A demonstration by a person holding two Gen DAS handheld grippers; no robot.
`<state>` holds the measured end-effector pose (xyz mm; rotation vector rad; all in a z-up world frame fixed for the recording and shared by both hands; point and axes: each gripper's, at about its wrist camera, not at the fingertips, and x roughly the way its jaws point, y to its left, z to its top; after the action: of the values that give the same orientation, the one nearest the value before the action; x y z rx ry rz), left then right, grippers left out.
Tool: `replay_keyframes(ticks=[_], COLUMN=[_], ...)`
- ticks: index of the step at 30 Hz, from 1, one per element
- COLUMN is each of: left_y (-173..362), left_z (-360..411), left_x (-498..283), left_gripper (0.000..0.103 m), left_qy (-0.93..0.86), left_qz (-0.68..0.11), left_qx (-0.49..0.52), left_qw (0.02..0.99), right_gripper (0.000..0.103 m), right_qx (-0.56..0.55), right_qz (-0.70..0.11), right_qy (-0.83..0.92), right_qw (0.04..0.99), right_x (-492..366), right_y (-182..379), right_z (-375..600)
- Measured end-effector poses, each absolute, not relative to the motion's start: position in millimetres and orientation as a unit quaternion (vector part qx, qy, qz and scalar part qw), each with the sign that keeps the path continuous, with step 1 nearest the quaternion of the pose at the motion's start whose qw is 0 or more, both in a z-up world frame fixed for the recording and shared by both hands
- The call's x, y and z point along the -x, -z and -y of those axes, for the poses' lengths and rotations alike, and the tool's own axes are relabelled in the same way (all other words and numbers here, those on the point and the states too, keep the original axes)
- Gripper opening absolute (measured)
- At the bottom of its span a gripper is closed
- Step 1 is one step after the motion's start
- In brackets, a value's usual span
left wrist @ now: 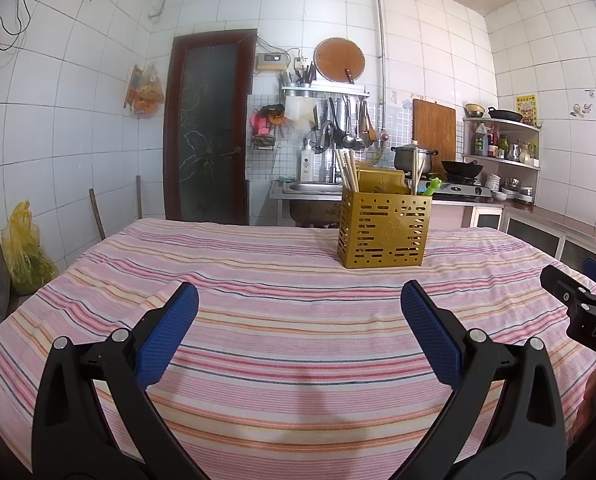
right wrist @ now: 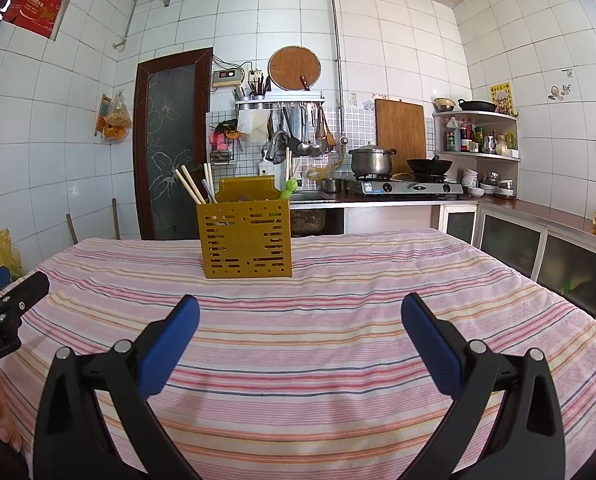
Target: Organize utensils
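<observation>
A gold perforated utensil holder (left wrist: 384, 230) stands upright on the striped tablecloth (left wrist: 290, 320), far centre-right in the left wrist view and centre-left in the right wrist view (right wrist: 245, 240). It holds wooden chopsticks (left wrist: 348, 170) and a green-handled utensil (left wrist: 432, 187); the same chopsticks (right wrist: 190, 187) and green utensil (right wrist: 290, 189) show in the right wrist view. My left gripper (left wrist: 300, 304) is open and empty, well short of the holder. My right gripper (right wrist: 300, 314) is open and empty, also short of it. Each gripper shows at the other view's edge.
The table (right wrist: 338, 360) is covered by a pink striped cloth. Behind it are a sink, a gas stove (right wrist: 404, 186) with a pot and wok, a dark door (left wrist: 208, 128), hanging kitchen tools and corner shelves. A yellow bag (left wrist: 24, 248) sits at the left.
</observation>
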<state>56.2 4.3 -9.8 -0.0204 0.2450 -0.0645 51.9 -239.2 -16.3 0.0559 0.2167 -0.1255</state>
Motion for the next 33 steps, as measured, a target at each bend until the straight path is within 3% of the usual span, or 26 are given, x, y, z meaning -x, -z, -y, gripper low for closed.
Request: replay_keyframes(ticks=[33], left_y=[9.1], left_z=[-3.9], left_x=[-57.3], left_gripper=[0.098], left_qy=[0.034], left_qz=[-0.125], left_qx=[0.008], left_qw=[0.992], right_gripper=[0.099], right_qx=[-0.033], right_qz=[-0.105], right_qy=[0.065], right_qw=[0.992], right_x=[-53.3], right_y=[15.9], right_z=[237.3])
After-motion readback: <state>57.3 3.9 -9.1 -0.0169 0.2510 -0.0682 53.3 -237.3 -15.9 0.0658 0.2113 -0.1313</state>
